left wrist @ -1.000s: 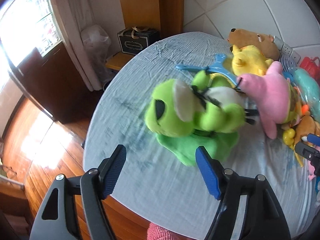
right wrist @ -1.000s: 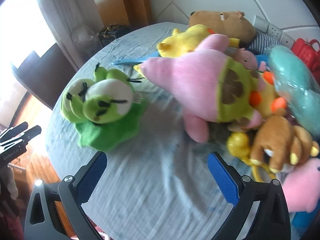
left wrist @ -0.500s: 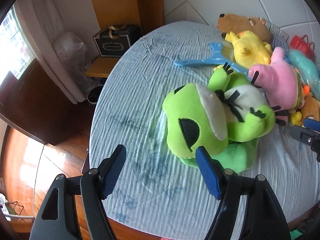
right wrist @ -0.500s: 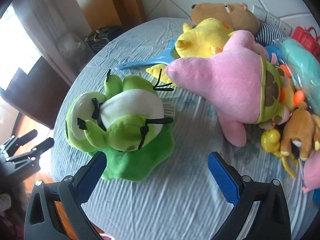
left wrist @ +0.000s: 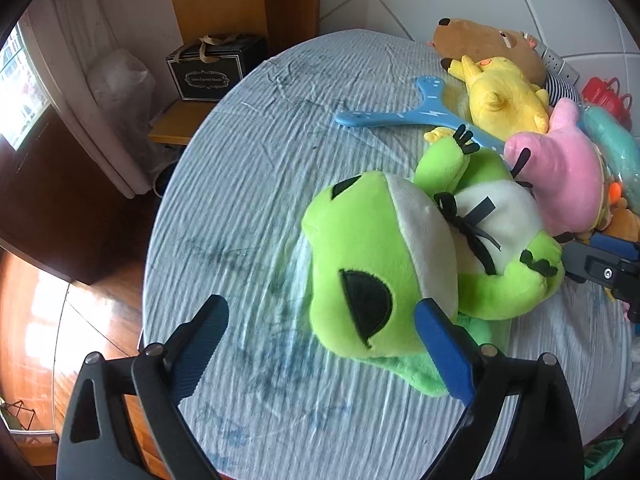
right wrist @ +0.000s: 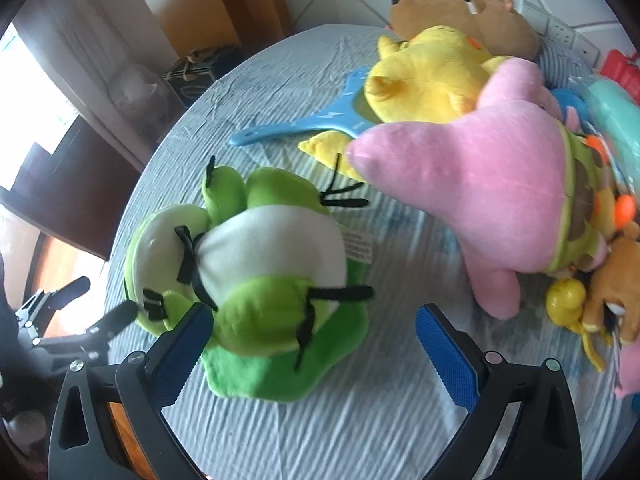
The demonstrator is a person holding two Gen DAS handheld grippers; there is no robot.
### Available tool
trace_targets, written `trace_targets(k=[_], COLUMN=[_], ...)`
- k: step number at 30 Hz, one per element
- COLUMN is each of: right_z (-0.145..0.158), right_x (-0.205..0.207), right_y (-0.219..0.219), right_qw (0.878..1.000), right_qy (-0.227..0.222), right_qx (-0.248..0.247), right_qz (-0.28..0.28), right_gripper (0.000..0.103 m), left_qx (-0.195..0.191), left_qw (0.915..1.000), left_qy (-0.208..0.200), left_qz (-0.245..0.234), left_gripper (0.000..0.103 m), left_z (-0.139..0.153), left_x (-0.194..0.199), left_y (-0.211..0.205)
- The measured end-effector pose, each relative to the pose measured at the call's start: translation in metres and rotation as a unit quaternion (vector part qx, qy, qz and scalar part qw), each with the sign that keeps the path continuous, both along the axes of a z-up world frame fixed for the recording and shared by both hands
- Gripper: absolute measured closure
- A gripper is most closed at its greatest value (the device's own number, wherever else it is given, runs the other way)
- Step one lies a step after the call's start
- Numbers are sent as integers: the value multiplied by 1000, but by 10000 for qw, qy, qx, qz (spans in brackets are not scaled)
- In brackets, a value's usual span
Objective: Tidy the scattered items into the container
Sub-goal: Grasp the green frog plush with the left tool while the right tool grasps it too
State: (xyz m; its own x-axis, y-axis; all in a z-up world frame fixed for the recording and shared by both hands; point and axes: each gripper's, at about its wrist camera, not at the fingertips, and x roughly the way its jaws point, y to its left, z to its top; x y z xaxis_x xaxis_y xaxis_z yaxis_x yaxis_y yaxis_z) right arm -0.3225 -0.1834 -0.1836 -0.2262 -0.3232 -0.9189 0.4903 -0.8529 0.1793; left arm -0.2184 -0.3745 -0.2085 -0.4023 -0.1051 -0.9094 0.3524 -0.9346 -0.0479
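Note:
A green frog plush (left wrist: 360, 272) lies on its side on the round table's pale blue cloth (left wrist: 248, 184). My left gripper (left wrist: 324, 348) hangs just above the frog's head, jaws opening. Its right pad (left wrist: 444, 356) is beside the head and nothing is gripped. My right gripper (right wrist: 314, 354) is open over the frog (right wrist: 272, 280), whose green body lies between the spread fingers without touching the pads. Each gripper shows at the edge of the other's view. No container is in view.
A pink star plush (right wrist: 480, 184), a yellow plush (right wrist: 424, 76), a brown plush (right wrist: 460, 16) and a blue plastic boomerang (left wrist: 404, 114) crowd the table's far right. Small toys (right wrist: 600, 300) lie beside them. The table edge (left wrist: 152, 264) drops to a wooden floor at left.
Both grippers have moved in and down towards the green frog, which now fills more of each view. The left gripper's fingers stand wider apart than before.

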Motion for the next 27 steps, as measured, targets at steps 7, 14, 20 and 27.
trace_targets(k=[7, 14, 20, 27], right_z=[-22, -42, -55, -72], right_x=[-12, -23, -31, -35], right_y=[-14, -18, -19, -29], right_qw=[9994, 9982, 9971, 9941], right_qy=[-327, -572, -724, -1033], right_qx=[-74, -85, -173, -245], right_qz=[110, 140, 129, 235], right_gripper=[0, 0, 0, 0], left_qx=[113, 223, 277, 480], left_qw=[9998, 9992, 9990, 9985], left_qy=[60, -139, -98, -108], left_qz=[-178, -291, -340, -253], left_gripper=[1, 1, 0, 0], left_z=[-8, -31, -38, -47], left_x=[-16, -31, -37, -41], left_y=[10, 18, 15, 9])
